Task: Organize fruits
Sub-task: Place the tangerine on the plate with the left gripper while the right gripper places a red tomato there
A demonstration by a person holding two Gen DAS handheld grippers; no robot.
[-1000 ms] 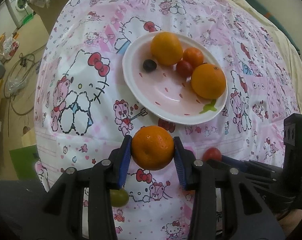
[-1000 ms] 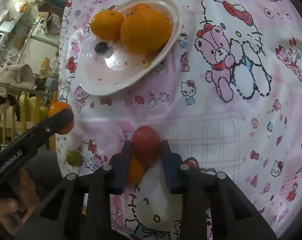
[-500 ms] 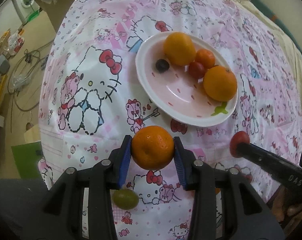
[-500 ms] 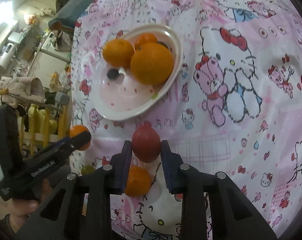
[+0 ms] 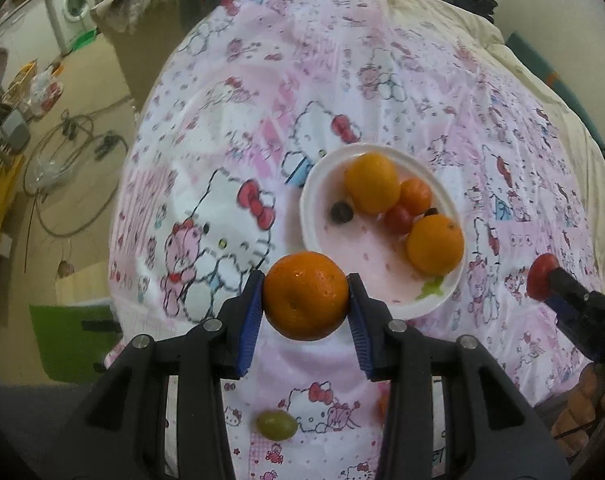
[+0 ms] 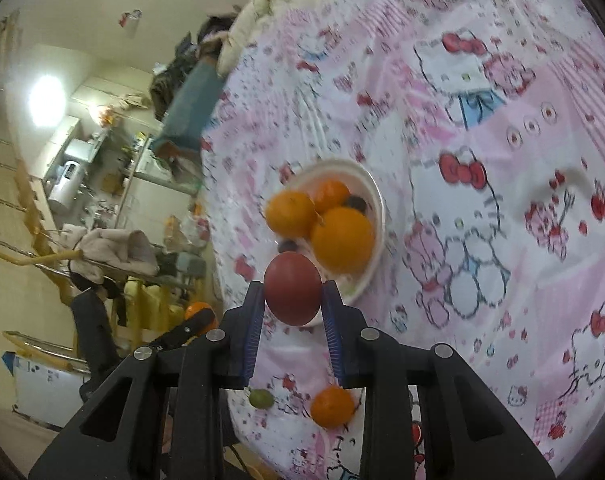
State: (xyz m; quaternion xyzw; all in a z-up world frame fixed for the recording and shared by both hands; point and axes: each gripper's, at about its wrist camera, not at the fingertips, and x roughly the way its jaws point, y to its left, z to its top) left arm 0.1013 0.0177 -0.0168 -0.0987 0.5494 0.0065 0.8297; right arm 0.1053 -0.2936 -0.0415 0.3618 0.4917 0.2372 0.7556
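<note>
Left wrist view — my left gripper (image 5: 305,297) pinches an orange (image 5: 305,295); my right gripper (image 6: 292,289) squeezes what looks like a tomato (image 6: 292,288).

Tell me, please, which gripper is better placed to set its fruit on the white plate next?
Probably left. The left gripper holds its round orange mandarin right at the white plate's near rim, while the right gripper, clamping a small red tomato, looks farther off to the side.

fruits (image 5: 434,244) in plate (image 5: 314,216), grape (image 5: 276,425) before plate
</note>
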